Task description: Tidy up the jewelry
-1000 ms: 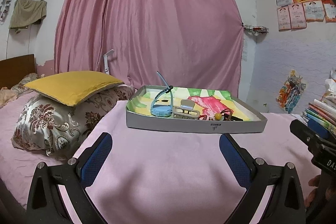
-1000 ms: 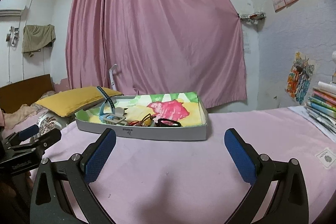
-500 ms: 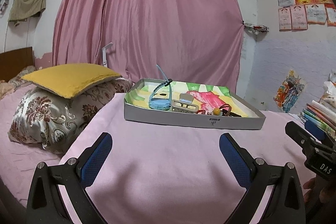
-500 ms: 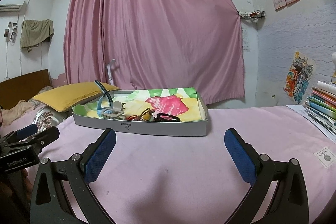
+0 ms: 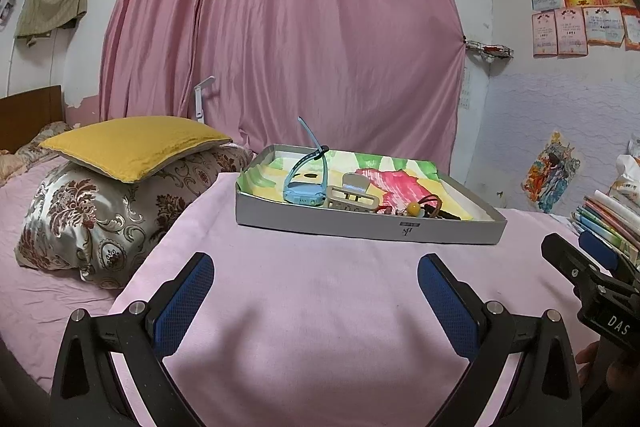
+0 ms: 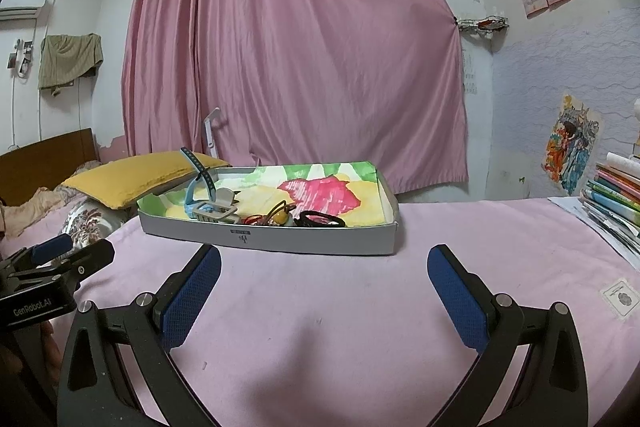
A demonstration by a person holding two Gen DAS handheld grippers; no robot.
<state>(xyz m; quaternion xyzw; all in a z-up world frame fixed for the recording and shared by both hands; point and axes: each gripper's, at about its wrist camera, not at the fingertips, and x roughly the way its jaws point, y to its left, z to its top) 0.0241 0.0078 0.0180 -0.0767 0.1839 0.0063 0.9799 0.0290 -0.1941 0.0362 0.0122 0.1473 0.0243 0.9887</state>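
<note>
A shallow grey box tray [image 5: 360, 225] [image 6: 280, 239] with a colourful painted lining sits on the pink sheet ahead of both grippers. In it lie a blue watch [image 5: 306, 193] [image 6: 195, 193] with its strap standing up, a beige hair claw [image 5: 352, 201] [image 6: 214, 213], a bead bracelet [image 5: 414, 209] [image 6: 280, 215] and black hair ties [image 6: 320, 219]. My left gripper [image 5: 314, 267] is open and empty, low over the sheet short of the tray. My right gripper [image 6: 324, 261] is open and empty, just short of the tray's front wall.
A yellow pillow [image 5: 132, 143] on a floral pillow [image 5: 104, 215] lies left of the tray. Stacked books [image 6: 616, 195] stand at the right edge. A small card [image 6: 620, 297] lies on the sheet at the right. A pink curtain [image 5: 300, 39] hangs behind.
Both grippers have drifted slightly: the tray sits a little lower and closer in both views. Both stay open and empty.
</note>
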